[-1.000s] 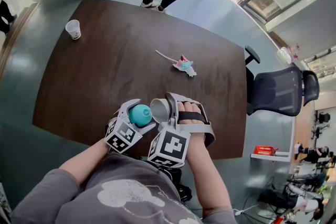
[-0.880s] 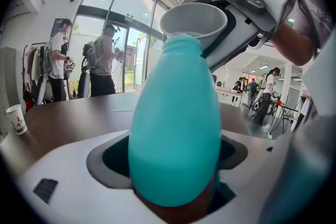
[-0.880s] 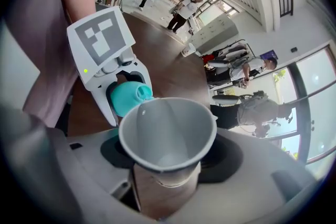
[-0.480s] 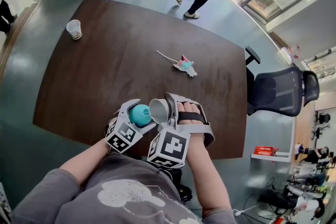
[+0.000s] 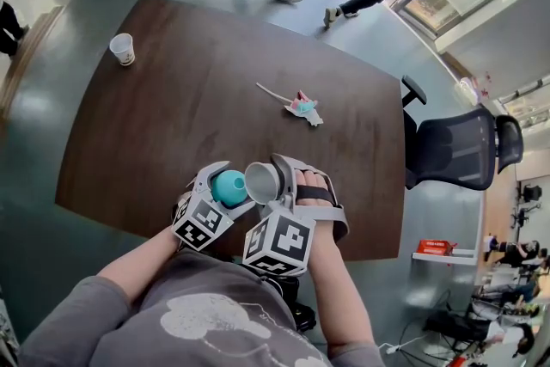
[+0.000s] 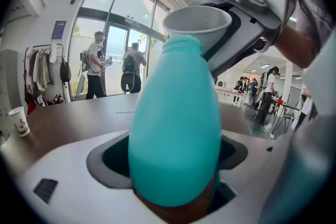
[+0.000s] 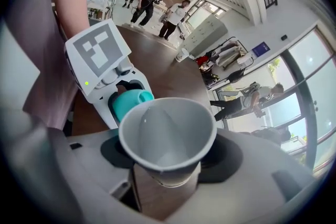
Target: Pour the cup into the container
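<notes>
Your left hand-held gripper [image 5: 220,182] clamps the teal bottle [image 5: 229,187]. Your right hand-held gripper [image 5: 280,175] grips the cup [image 5: 261,181], tipped at its mouth; pouring looks underway.

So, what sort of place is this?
Likely an open office or lab lobby: a large dark brown wooden table, a black mesh office chair, and tall glass entrance doors with people nearby.

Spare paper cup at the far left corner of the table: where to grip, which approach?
Grip the spare paper cup around its mid-wall, coming in level from the near side across the bare table. It stands upright, mouth up, nothing beside it, and widens toward the rim, so jaws below the rim shouldn't slip off. Squeeze lightly; the wall likely crushes.
</notes>
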### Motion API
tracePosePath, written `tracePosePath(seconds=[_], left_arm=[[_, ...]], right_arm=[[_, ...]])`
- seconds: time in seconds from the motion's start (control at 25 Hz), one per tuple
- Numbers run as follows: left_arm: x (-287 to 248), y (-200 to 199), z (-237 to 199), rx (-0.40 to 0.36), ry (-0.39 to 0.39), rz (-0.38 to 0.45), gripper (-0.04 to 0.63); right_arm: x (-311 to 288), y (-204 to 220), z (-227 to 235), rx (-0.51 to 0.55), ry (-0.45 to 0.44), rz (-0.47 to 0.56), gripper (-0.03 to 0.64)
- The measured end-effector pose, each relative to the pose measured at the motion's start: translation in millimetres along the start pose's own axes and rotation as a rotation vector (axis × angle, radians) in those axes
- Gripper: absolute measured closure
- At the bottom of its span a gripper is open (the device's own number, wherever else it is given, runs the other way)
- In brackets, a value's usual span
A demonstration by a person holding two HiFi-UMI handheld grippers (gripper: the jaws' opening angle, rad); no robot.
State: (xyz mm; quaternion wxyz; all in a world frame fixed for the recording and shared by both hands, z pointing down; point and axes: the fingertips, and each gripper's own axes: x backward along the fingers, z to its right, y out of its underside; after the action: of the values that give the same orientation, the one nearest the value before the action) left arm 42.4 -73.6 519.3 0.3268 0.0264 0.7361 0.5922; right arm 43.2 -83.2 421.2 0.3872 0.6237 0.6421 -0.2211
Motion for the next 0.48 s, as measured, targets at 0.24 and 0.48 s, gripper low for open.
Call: tracePosePath(seconds=[0.24,0.48], left_arm=[[1.8,-1.3,-0.6,-0.004,-0.001,0.006,0.163],[4.1,-2.0,-2.3,-0.001,-0.012,0.014,0.163]], right_arm=[[2.1,-6.7,-4.5,-0.129,-0.058,0.07,0.325],[7.7,-10.5,-4.2,-0.318,-0.106,0.193,0.325]])
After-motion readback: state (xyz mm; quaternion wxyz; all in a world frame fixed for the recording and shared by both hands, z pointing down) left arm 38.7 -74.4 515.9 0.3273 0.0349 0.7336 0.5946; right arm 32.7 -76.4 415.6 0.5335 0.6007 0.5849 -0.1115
